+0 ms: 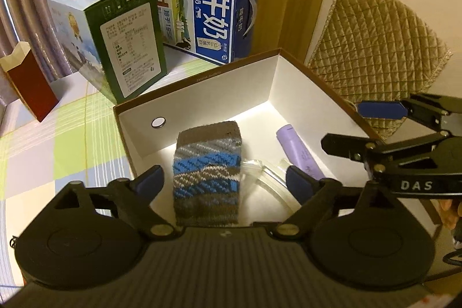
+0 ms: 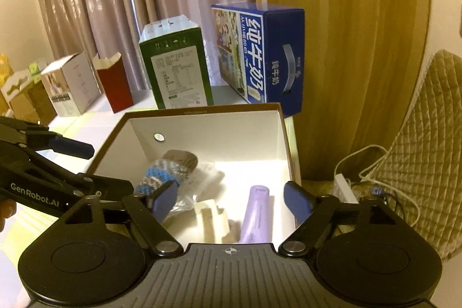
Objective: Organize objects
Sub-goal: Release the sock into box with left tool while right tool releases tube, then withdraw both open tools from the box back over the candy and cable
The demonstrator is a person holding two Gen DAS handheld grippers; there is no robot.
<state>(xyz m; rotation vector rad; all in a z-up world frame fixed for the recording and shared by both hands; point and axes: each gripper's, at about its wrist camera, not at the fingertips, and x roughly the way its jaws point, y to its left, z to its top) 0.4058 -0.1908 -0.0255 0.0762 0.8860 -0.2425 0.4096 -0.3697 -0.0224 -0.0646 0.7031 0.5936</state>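
Note:
An open box, white inside with a brown rim (image 1: 291, 55) (image 2: 199, 107), stands on the table. In it lie a knitted grey-and-blue sock (image 1: 206, 172) (image 2: 170, 171), a purple tube (image 1: 299, 150) (image 2: 257, 214), a clear plastic piece (image 1: 268, 178) and a cream plastic piece (image 2: 210, 217). My left gripper (image 1: 226, 176) is open and empty, its fingers either side of the sock, above the box. My right gripper (image 2: 231, 199) is open and empty above the box's near end, over the tube; it also shows at the right of the left wrist view (image 1: 361, 129).
A green carton (image 1: 127, 39) (image 2: 177, 68) and a blue milk case (image 1: 208, 5) (image 2: 260, 57) stand behind the box. A red paper bag (image 1: 29, 82) (image 2: 114, 84) is to the left. A quilted chair back (image 1: 381, 48) and cables (image 2: 375, 178) are at the right.

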